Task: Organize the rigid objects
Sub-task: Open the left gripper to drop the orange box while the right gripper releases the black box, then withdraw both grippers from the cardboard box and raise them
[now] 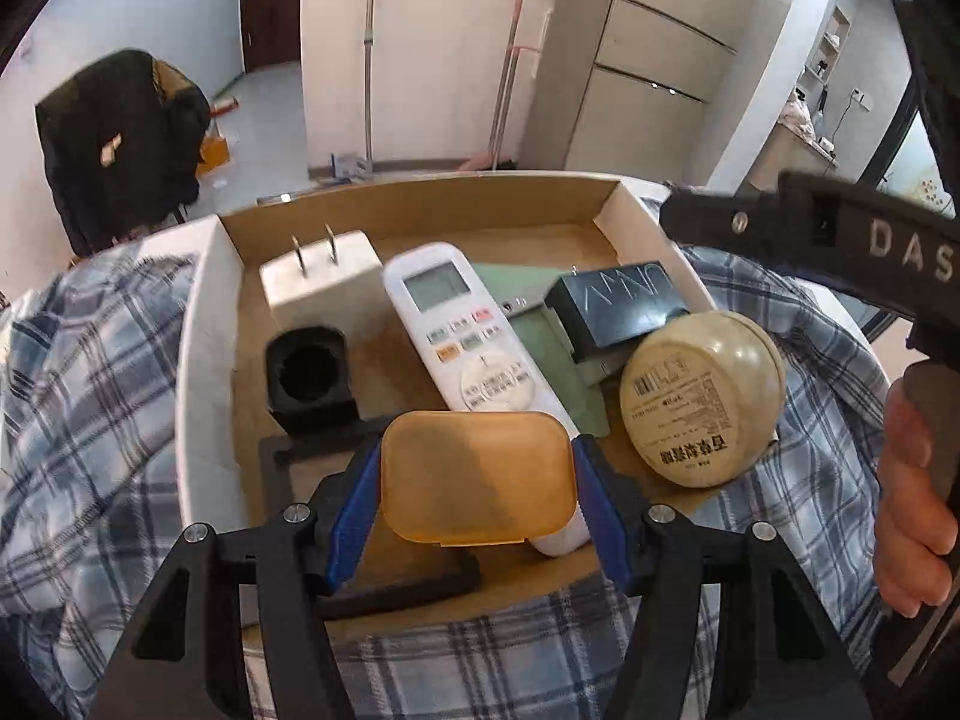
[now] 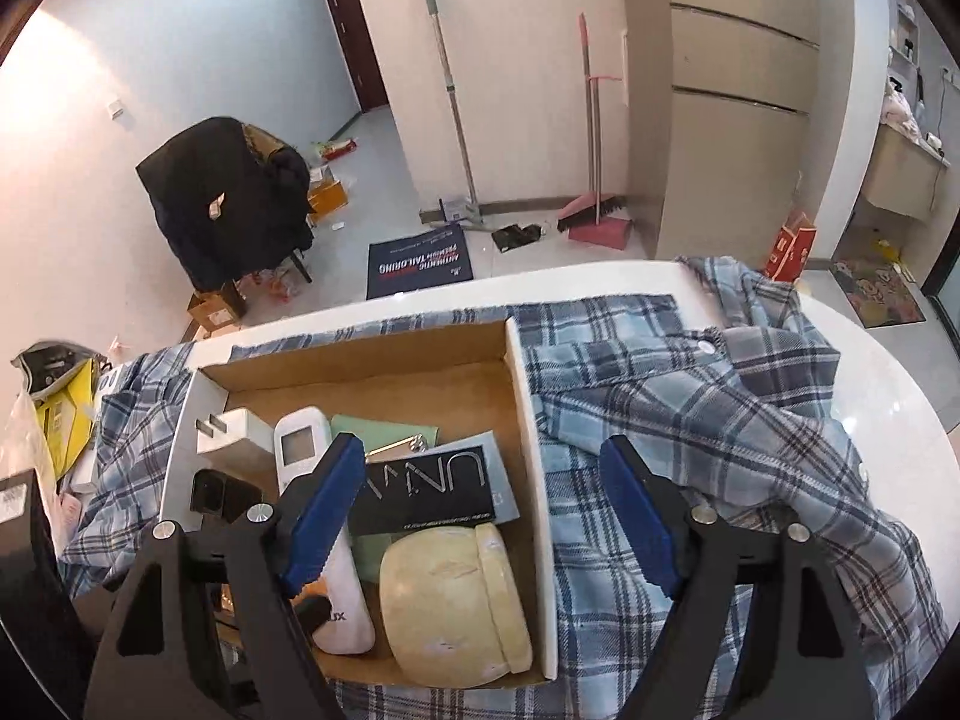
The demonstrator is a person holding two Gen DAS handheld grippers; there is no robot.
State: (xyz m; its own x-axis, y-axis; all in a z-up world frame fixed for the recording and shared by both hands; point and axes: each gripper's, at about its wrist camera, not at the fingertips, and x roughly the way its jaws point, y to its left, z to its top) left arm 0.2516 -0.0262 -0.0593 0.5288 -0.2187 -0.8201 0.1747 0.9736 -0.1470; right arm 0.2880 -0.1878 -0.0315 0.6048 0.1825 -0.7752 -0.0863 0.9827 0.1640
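White walls (image 2: pixel 180 48), grey floor (image 2: pixel 384 156), dark door (image 2: pixel 351 30)

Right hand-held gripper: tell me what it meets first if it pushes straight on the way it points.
Probably the cardboard box's white right wall, which runs between the open right hand-held gripper's fingers. The round cream jar sits just inside that wall and might be touched instead; depth is unclear.

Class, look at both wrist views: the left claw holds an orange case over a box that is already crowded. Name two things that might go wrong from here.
1. The left claw grips the orange case right above the white remote; released here, it would likely land on the remote and slide.
2. The cream jar lies on its side in the cardboard box; a knock might set it rolling.
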